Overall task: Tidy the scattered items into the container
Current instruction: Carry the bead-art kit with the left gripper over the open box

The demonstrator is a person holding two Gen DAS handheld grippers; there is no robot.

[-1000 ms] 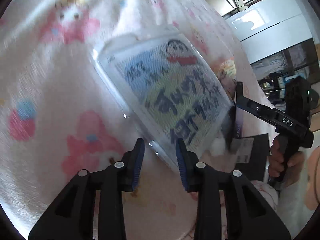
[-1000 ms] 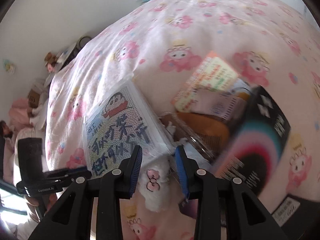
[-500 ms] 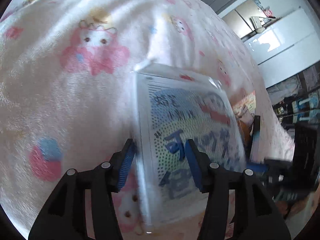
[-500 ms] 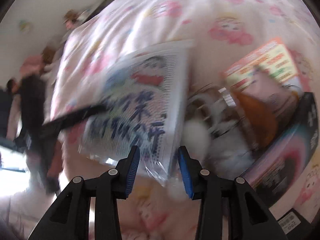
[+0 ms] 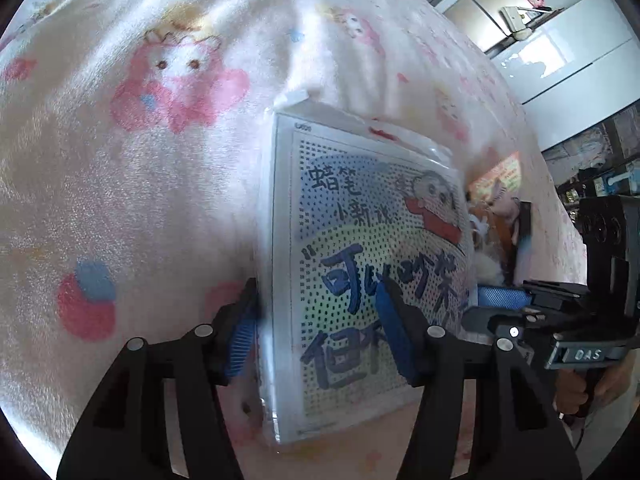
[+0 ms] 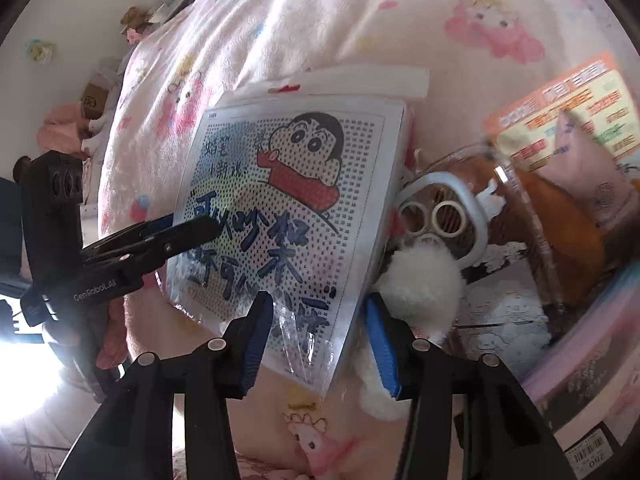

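A flat cartoon picture pack (image 5: 360, 248) in a clear bag lies tilted on the pink cartoon blanket (image 5: 140, 160). My left gripper (image 5: 320, 320) straddles the pack's left edge; its jaws are opening and the pads do not press on it. In the right wrist view the pack (image 6: 288, 200) has its lower right corner between the fingers of my right gripper (image 6: 320, 336). That gripper's jaws are also opening and not pressing. The left gripper (image 6: 192, 228) reaches onto the pack from the left. A dark box with a pastel side (image 6: 592, 344), blurred, lies to the right.
Just right of the pack are a white plush (image 6: 420, 280), a goggle-faced toy (image 6: 440, 216), an orange plush (image 6: 568, 224) and an orange leaflet (image 6: 560, 120). A person's hand (image 5: 580, 392) holds the right gripper's handle. White cabinets (image 5: 560, 52) stand beyond the bed.
The pack has swung from a slanted lie to nearly upright in the left wrist view. My right gripper moved left from the white plush to the pack's corner. Both pairs of jaws stand wider.
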